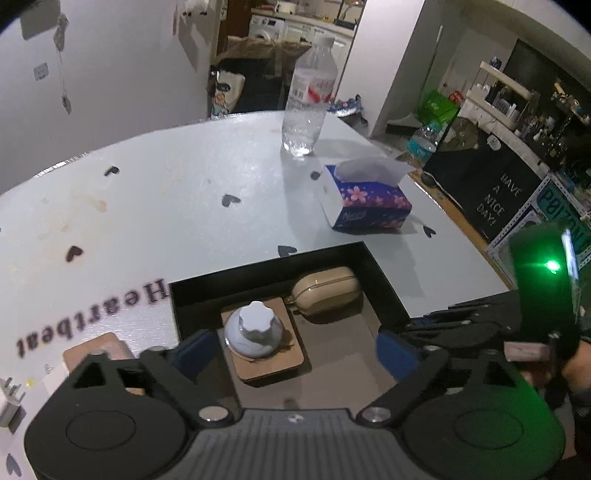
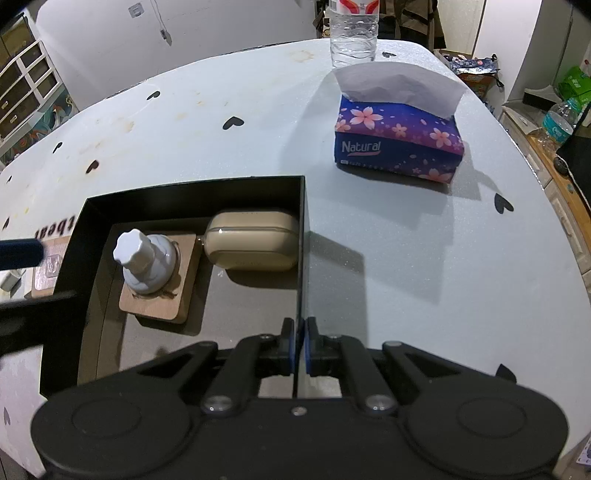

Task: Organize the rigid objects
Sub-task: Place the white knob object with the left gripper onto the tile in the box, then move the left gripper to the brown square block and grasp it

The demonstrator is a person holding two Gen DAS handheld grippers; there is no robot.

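Observation:
An open black box (image 1: 384,284) (image 2: 303,206) sits on the pale table. Inside it, a small white capped bottle (image 1: 255,328) (image 2: 144,258) stands on a wooden coaster (image 1: 275,365) (image 2: 155,308), with a beige rounded case (image 1: 325,290) (image 2: 251,243) beside it at the far wall. My left gripper (image 1: 295,350) hovers over the box, open wide, with the bottle below and between its blue pads (image 1: 195,347), untouched. My right gripper (image 2: 300,332) is shut on the box's thin right wall. A second wooden coaster (image 1: 99,350) (image 2: 51,266) lies on the table left of the box.
A purple flowered tissue box (image 1: 365,206) (image 2: 399,144) and a clear water bottle (image 1: 310,99) (image 2: 352,33) stand farther back on the table. The table's edge (image 1: 461,236) drops off at the right towards cluttered shelves. A small white object (image 1: 9,402) lies near the left.

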